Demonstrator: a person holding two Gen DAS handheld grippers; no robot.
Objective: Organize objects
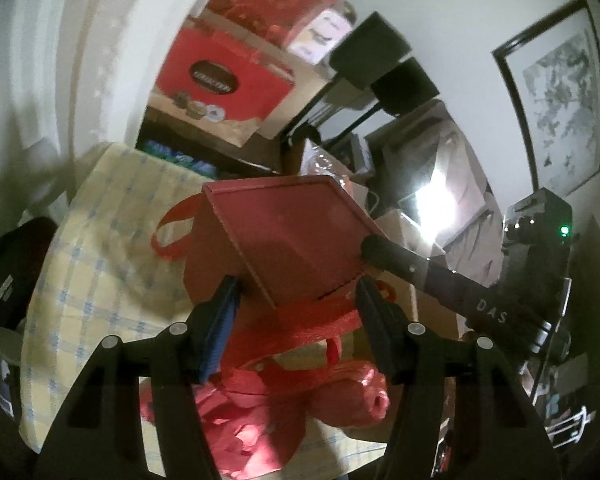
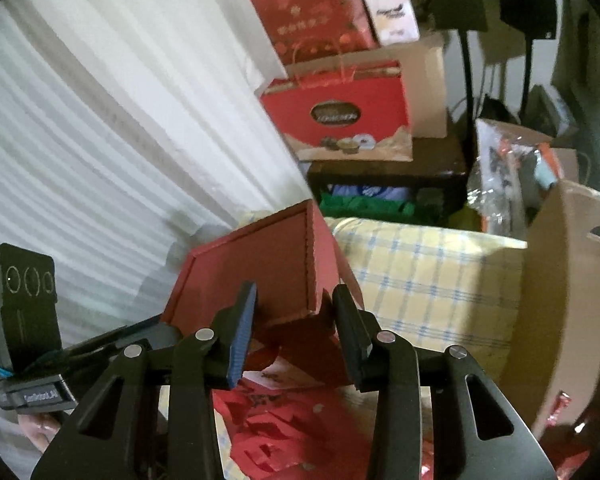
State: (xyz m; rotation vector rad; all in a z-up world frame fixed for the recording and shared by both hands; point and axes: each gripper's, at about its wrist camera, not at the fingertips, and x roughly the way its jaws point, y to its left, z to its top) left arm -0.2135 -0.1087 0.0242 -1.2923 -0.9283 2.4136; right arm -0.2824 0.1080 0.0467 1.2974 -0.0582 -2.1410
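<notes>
a white pleated curtain [image 2: 112,128] fills the left side behind everything. below it lies a yellow cloth with a blue check pattern [image 1: 112,240], spread over a surface that carries the things; what is under it cannot be told. at the back, a big red cardboard gift carton with a dark oval label [image 2: 336,116] stands on a dark low shelf [image 2: 388,172], with another red patterned box [image 2: 312,12] stacked behind it. a plain brown cardboard box [image 2: 572,280] stands at the right edge of the right wrist view.

the red flat cardboard box [image 1: 300,232] is held tilted above the checked cloth, between both tools. the left tool [image 1: 296,304] has its pads on either side of the box's near corner, clamped on it. the right tool [image 2: 296,312] grips the opposite corner edge in the same way, its pads pressed on the cardboard. under the box lie a red woven bag with loop handles [image 1: 308,328] and crumpled red paper pieces [image 2: 284,432].
</notes>
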